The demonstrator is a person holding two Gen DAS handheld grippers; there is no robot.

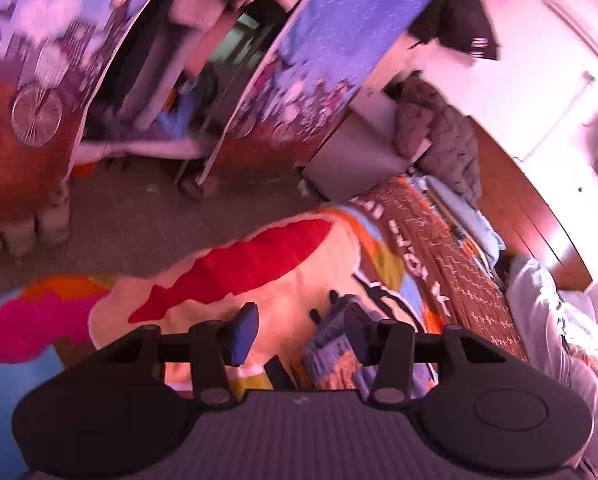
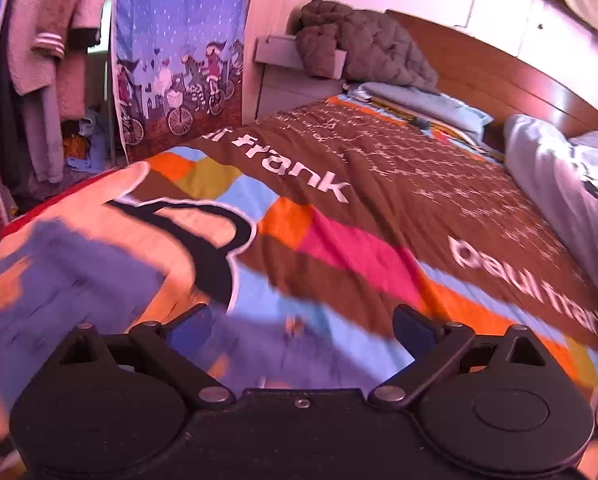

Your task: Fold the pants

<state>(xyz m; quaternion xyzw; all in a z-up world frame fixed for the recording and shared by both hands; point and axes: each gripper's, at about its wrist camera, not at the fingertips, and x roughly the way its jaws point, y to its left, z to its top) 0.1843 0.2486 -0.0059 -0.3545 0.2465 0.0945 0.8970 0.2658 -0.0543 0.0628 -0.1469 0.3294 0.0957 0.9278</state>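
Note:
The pants [image 2: 75, 268] are blue-purple denim with orange faded patches, lying on the bed's colourful blanket [image 2: 339, 216]. In the right wrist view they spread from the left edge to under my right gripper [image 2: 303, 326], which is open just above the fabric with nothing between its pads. In the left wrist view a bunched part of the pants [image 1: 331, 344] lies beside the right pad of my left gripper [image 1: 299, 336]. That gripper is open and holds nothing. Both views are blurred by motion.
A brown wooden headboard [image 2: 499, 68], blue pillows [image 2: 427, 108] and a quilted jacket [image 2: 363, 44] are at the bed's head. A grey garment [image 2: 559, 176] lies on the bed's right side. A printed wardrobe cover [image 2: 179, 60] and hanging clothes [image 2: 47, 40] stand left. Grey floor [image 1: 139, 216] lies beyond the bed edge.

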